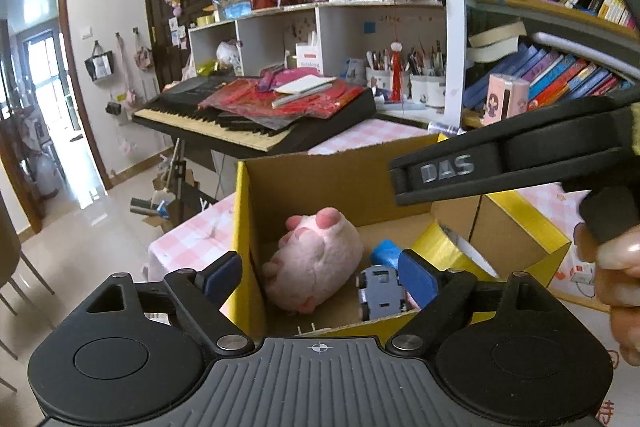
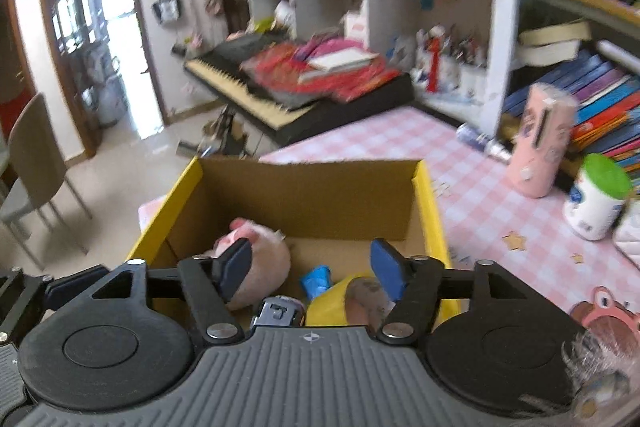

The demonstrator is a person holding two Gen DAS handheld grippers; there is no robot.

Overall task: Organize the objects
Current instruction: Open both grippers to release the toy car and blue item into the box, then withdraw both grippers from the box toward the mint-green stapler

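Both the left gripper (image 1: 320, 273) and right gripper (image 2: 312, 269) hang open and empty over the box (image 2: 308, 195), where the pig (image 1: 316, 259), car (image 1: 380, 291) and seemingly tape (image 1: 448, 251) lie gathered for tidiness.

Left hand-held gripper (image 1: 320, 277) open over cardboard box (image 1: 320, 183) on pink checked tabletop (image 1: 192, 239); inside: pink plush toy (image 1: 316, 263), grey toy car (image 1: 380, 291), blue item (image 1: 386, 253), yellow tape roll (image 1: 444, 251); right hand-held gripper (image 1: 500, 163) crosses above, hand (image 1: 616, 275) at right edge

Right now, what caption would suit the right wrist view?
Open right claw above a cardboard box holding a pink plush, tape roll and toy car.
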